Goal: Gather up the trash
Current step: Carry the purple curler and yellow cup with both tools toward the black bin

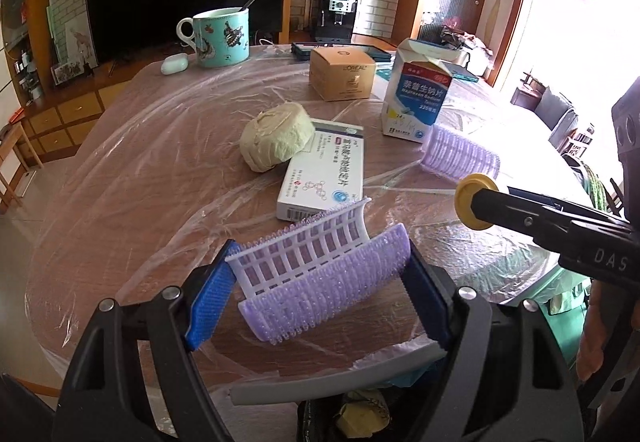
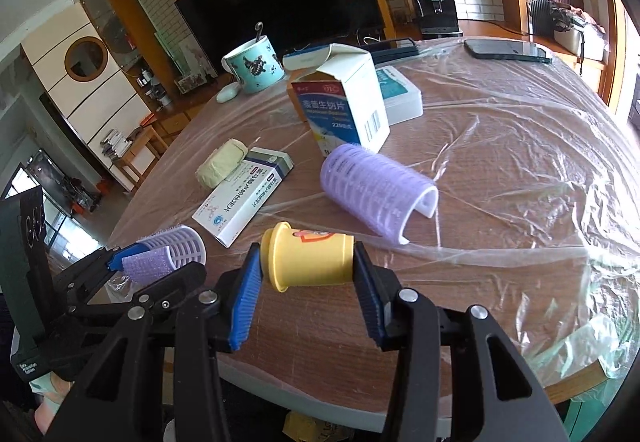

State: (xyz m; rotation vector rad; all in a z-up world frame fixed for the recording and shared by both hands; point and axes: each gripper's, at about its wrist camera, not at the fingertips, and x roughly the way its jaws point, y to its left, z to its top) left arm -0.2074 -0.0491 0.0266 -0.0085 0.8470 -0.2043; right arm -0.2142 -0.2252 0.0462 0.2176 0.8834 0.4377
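Note:
My left gripper (image 1: 320, 286) is shut on a purple and white hair roller (image 1: 320, 266), held over the table's near edge; it also shows in the right wrist view (image 2: 164, 254). My right gripper (image 2: 308, 282) is shut on a small yellow cup (image 2: 310, 256), whose rim shows in the left wrist view (image 1: 476, 206). A second purple roller (image 2: 376, 192) lies on the table beyond it. A crumpled beige wad (image 1: 276, 140), a flat white medicine box (image 1: 324, 174) and an open upright medicine box (image 1: 416, 98) lie mid-table.
The round table (image 2: 520, 162) is covered in clear plastic film. A teal mug with a spoon (image 1: 220, 38), a white earbud case (image 1: 174, 63), a gold L'Oreal box (image 1: 342, 74) and a phone (image 2: 508, 50) sit at the back. A bin with trash (image 1: 360, 418) is below the near edge.

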